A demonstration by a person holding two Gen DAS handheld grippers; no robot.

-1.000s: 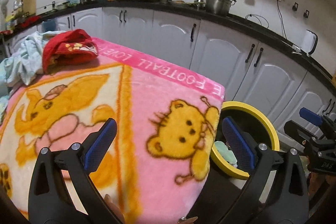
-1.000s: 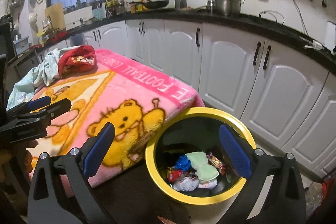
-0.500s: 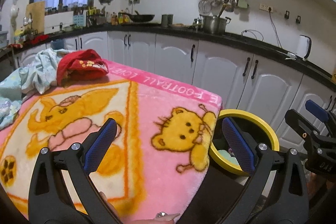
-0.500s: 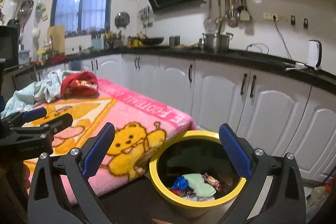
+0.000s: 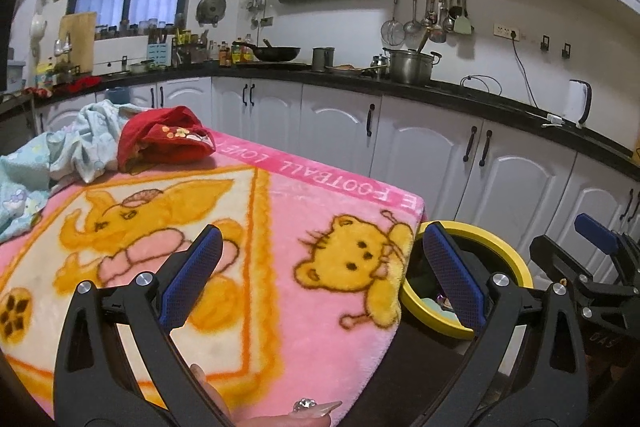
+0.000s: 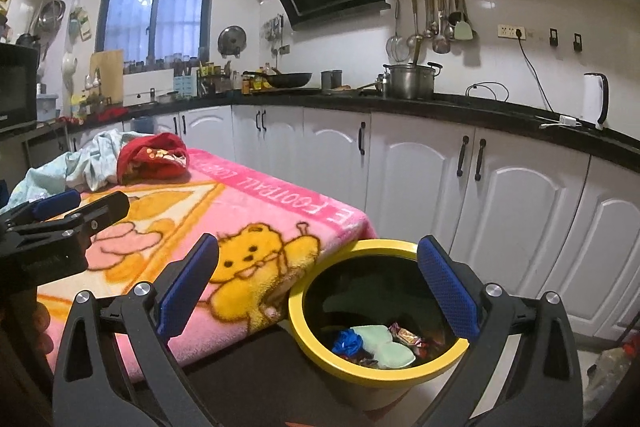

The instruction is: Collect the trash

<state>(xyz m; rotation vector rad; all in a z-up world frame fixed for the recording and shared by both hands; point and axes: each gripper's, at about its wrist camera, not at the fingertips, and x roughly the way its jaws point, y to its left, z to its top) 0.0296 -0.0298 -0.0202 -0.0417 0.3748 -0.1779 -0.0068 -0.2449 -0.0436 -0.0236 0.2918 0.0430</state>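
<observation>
Left gripper spread, empty, over pink blanket. Right gripper spread, empty; yellow bin at 5 o'clock holds wrappers.

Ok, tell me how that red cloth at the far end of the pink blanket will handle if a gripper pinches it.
The red cloth lies crumpled in soft folds, so it would probably droop limply rather than hold shape. It looks like light fabric, likely easy to lift. It rests against the pale blue cloth, so a pinch there might drag that along too.
</observation>
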